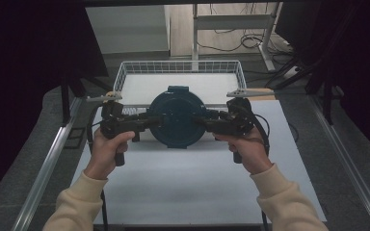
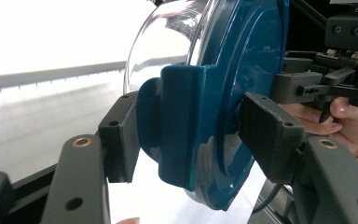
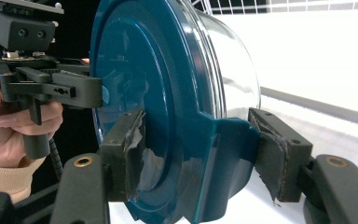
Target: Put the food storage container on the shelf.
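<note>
So the tub (image 1: pixel 177 120) is up off the worktop (image 1: pixel 183 187) at this point, held on edge between both grippers with its teal lid (image 1: pixel 173 126) facing the person and the clear body pointing away toward the basket (image 1: pixel 120 77). My guess is the pickup is done and what's left is carrying it over and setting it down in that basket, which sits just behind it. The left gripper (image 1: pixel 155 120) has its fingers (image 2: pixel 121 140) closed either side of the lid's left clip tab, one on the clear side, one on the lid face. The right gripper (image 1: pixel 198 120) does the same on the opposite tab, fingers (image 3: pixel 123 154) snug against it.
</note>
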The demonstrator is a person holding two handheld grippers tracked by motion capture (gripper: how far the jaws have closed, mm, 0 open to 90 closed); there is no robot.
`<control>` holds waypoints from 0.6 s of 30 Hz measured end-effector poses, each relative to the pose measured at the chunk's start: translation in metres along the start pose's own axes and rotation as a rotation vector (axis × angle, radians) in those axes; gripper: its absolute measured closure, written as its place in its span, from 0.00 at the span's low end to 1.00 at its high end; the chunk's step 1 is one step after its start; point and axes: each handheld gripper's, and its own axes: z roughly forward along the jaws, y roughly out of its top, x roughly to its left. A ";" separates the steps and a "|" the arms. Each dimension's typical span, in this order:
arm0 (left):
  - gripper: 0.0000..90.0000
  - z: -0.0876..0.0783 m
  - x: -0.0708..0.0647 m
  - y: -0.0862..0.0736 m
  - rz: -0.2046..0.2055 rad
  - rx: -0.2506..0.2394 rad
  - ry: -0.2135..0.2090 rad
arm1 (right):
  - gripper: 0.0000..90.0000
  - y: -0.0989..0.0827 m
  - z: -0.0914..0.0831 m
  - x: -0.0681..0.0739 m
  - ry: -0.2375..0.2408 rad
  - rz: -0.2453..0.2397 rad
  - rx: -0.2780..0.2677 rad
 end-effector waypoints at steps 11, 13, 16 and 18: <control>0.45 0.005 -0.003 0.031 0.029 0.004 0.012 | 0.43 0.026 -0.004 -0.008 0.006 -0.017 -0.015; 0.45 0.008 0.001 0.039 0.032 -0.001 0.014 | 0.43 0.031 -0.003 -0.011 0.007 -0.013 -0.016; 0.45 0.010 0.005 0.045 0.028 0.000 0.010 | 0.43 0.039 0.000 -0.017 0.006 -0.008 -0.017; 0.45 0.012 0.009 0.050 0.025 0.003 0.007 | 0.43 0.044 0.003 -0.020 0.003 -0.002 -0.015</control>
